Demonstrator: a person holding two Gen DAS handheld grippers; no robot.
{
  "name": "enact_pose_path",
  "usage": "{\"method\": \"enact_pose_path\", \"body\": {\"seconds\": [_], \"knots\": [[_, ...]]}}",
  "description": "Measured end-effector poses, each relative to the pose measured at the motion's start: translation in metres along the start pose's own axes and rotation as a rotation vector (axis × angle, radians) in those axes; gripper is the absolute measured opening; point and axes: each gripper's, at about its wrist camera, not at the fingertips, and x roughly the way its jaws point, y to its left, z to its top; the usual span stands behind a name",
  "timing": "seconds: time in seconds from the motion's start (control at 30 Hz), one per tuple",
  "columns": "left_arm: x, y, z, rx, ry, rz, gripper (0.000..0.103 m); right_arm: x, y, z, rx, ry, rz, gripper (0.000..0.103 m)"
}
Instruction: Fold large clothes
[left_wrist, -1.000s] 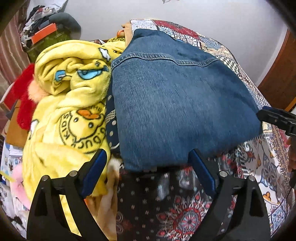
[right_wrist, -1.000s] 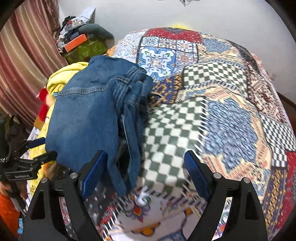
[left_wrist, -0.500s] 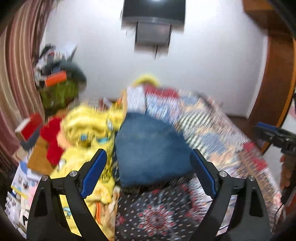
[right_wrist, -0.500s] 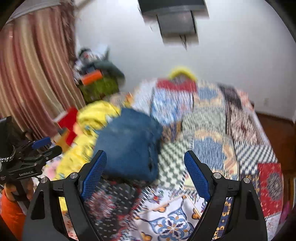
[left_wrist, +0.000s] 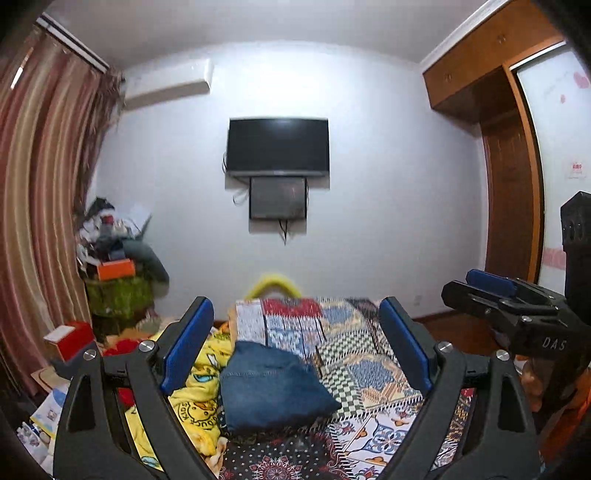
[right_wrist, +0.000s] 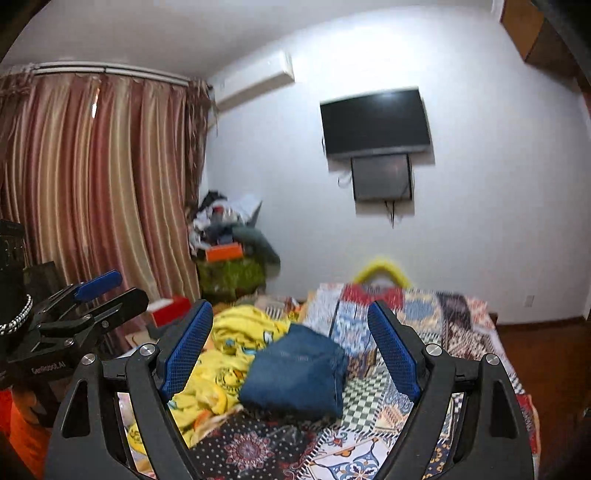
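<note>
Right now both grippers are held up off the bed, pointing across the room toward the far wall. The left gripper (left_wrist: 295, 347) has its blue-padded fingers (left_wrist: 188, 343) spread wide with nothing between them, and the right gripper (right_wrist: 291, 350) is the same, fingers (right_wrist: 393, 350) parted and empty. Each one shows at the edge of the other's view, side on.

The folded jeans (left_wrist: 271, 387) lie as a compact blue bundle on the patchwork bedspread (left_wrist: 369, 369), near the bed's left side, well apart from either gripper. Just beside them on the left, and touching, is a rumpled yellow cartoon blanket (left_wrist: 195, 391), heaped loosely along the bed's edge.

On the white wall opposite hangs a dark television (left_wrist: 277, 146) with a smaller dark panel (left_wrist: 278, 198) just below it, and an air conditioner (left_wrist: 166, 86) sits higher to the left. Striped reddish curtains (right_wrist: 92, 192) cover the left side of the room, and a cluttered pile (left_wrist: 118, 258) with an orange box stands in the corner. A wooden wardrobe (left_wrist: 491, 74) fills the right.
</note>
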Motion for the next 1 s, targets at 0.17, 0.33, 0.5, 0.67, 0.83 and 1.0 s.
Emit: {"method": "enact_pose_path", "body": {"seconds": [0.17,0.33,0.5,0.67,0.83,1.0], "knots": [[-0.026,-0.009,-0.003,0.017,-0.051,0.041,0.092,-0.023,0.015,-0.001,-0.027,-0.06,-0.03,0.084],[-0.035,-0.012,-0.011,0.015,-0.065,0.084,0.102,-0.023,0.014,-0.006,-0.011,-0.063,-0.05,0.084],[-0.031,-0.008,-0.019,-0.008,-0.026,0.078,0.102,-0.023,0.011,-0.01,-0.006,-0.062,-0.086,0.098],[-0.029,-0.005,-0.025,-0.033,-0.007,0.078,0.102,-0.023,0.017,-0.014,-0.032,-0.057,-0.12,0.103],[-0.027,-0.003,-0.027,-0.041,-0.002,0.077,0.102,-0.025,0.018,-0.018,-0.047,-0.045,-0.137,0.103],[-0.029,-0.004,-0.03,-0.039,0.0,0.076,0.102,-0.026,0.019,-0.021,-0.042,-0.042,-0.141,0.103]]}}
